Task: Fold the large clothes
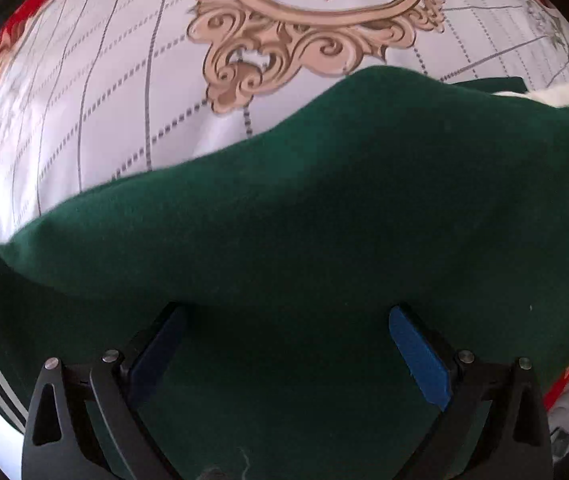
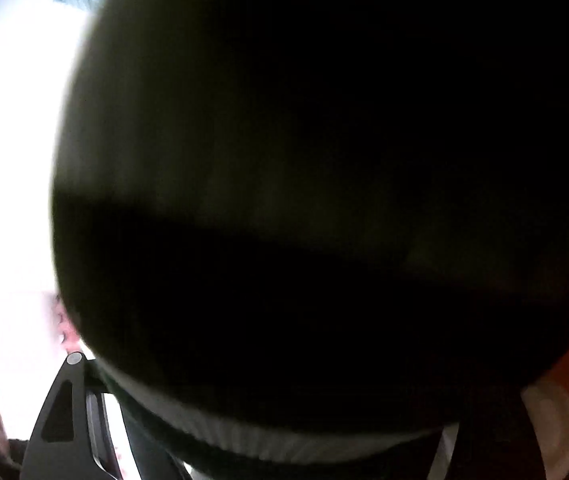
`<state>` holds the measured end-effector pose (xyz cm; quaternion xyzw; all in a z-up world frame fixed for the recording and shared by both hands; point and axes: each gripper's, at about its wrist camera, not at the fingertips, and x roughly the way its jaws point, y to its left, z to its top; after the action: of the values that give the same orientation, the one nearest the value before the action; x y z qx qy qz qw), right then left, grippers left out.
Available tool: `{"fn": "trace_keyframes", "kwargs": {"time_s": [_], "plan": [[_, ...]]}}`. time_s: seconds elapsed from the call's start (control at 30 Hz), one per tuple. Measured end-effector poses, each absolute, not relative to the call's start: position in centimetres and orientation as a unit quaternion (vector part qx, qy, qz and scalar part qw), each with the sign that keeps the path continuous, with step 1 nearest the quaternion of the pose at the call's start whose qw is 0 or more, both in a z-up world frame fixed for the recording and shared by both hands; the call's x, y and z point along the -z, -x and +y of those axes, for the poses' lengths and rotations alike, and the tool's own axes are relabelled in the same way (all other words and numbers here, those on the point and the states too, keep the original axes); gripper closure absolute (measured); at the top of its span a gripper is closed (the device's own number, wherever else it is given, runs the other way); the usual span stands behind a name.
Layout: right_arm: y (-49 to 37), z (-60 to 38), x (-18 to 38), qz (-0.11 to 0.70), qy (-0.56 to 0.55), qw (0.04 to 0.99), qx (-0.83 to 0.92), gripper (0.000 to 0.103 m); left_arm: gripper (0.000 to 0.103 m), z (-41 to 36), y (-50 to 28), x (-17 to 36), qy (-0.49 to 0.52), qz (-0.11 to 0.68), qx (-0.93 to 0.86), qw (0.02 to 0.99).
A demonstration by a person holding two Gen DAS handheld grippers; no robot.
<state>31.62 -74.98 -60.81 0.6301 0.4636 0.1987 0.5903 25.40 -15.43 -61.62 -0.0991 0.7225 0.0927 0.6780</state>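
1. One green garment (image 1: 324,208) is being spread over the floral bedsheet (image 1: 104,100) — the right view is being blocked by it.
2. Left gripper (image 1: 286,344) — jaws apart above the cloth.
3. Right gripper (image 2: 244,432): jaw state cannot be told.

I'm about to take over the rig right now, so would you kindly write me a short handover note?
Left hand-held gripper: jaws wide apart, pointing down over the green garment, blue pads not pressing on it.
Right hand-held gripper: its view is almost wholly covered by dark cloth with a white striped band; the fingertips are hidden, so a grip cannot be confirmed.
The garment lies on the floral bedsheet, with one layer folded over another.
Done: at least one fold seems laid.
Left: probably flattening and further folds; check the right side first.
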Motion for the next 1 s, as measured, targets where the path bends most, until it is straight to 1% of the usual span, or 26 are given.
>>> {"fn": "trace_keyframes", "kwargs": {"time_s": [0.03, 0.1, 0.13, 0.17, 0.2, 0.23, 0.27, 0.37, 0.57, 0.7, 0.83, 0.93, 1.0], "plan": [[-32.1, -74.8, 60.8, 0.463, -0.624, 0.592, -0.215, 0.02, 0.0, -15.4, -25.5, 61.7, 0.099, 0.722, -0.092, 0.679], [-32.9, -74.2, 60.4, 0.465, -0.603, 0.604, -0.235, 0.023, 0.0, -15.2, -25.7, 61.8, 0.096, 0.719, -0.091, 0.682], [-33.1, -73.9, 60.0, 0.466, -0.593, 0.613, -0.234, 0.036, 0.0, -15.2, -25.9, 61.8, 0.093, 0.717, -0.093, 0.684], [-33.4, -73.5, 59.6, 0.472, -0.578, 0.627, -0.225, 0.06, 0.0, -15.0, -26.1, 61.8, 0.091, 0.715, -0.096, 0.686], [-33.7, -73.2, 59.2, 0.476, -0.569, 0.636, -0.211, 0.072, 0.0, -14.8, -26.5, 61.8, 0.092, 0.713, -0.099, 0.688], [-33.9, -73.0, 59.0, 0.474, -0.573, 0.638, -0.202, 0.078, 0.0, -14.7, -26.8, 61.8, 0.094, 0.712, -0.099, 0.689], [-34.0, -72.8, 58.5, 0.471, -0.578, 0.64, -0.184, 0.08, 0.0, -14.6, -27.2, 62.0, 0.095, 0.711, -0.099, 0.689], [-33.8, -72.6, 55.7, 0.447, -0.591, 0.651, -0.165, 0.084, 0.0, -15.0, -28.8, 62.1, 0.095, 0.71, -0.092, 0.692], [-32.9, -73.0, 48.0, 0.385, -0.584, 0.698, -0.155, 0.084, 0.0, -19.1, -33.6, 62.1, 0.056, 0.695, -0.021, 0.716], [-33.1, -70.7, 42.4, 0.383, -0.51, 0.751, -0.172, 0.084, 0.0, -20.2, -34.8, 62.3, 0.055, 0.684, -0.014, 0.727], [-33.3, -66.6, 38.6, 0.388, -0.448, 0.781, -0.198, 0.084, 0.0, -19.6, -33.9, 61.5, 0.066, 0.676, -0.002, 0.734], [-32.9, -62.2, 35.5, 0.391, -0.388, 0.806, -0.216, 0.084, 0.0, -16.4, -31.8, 59.6, 0.129, 0.666, -0.002, 0.734], [-32.2, -59.0, 33.9, 0.397, -0.354, 0.815, -0.228, 0.084, 0.0, -12.5, -29.3, 57.4, 0.185, 0.647, -0.024, 0.739]]}}
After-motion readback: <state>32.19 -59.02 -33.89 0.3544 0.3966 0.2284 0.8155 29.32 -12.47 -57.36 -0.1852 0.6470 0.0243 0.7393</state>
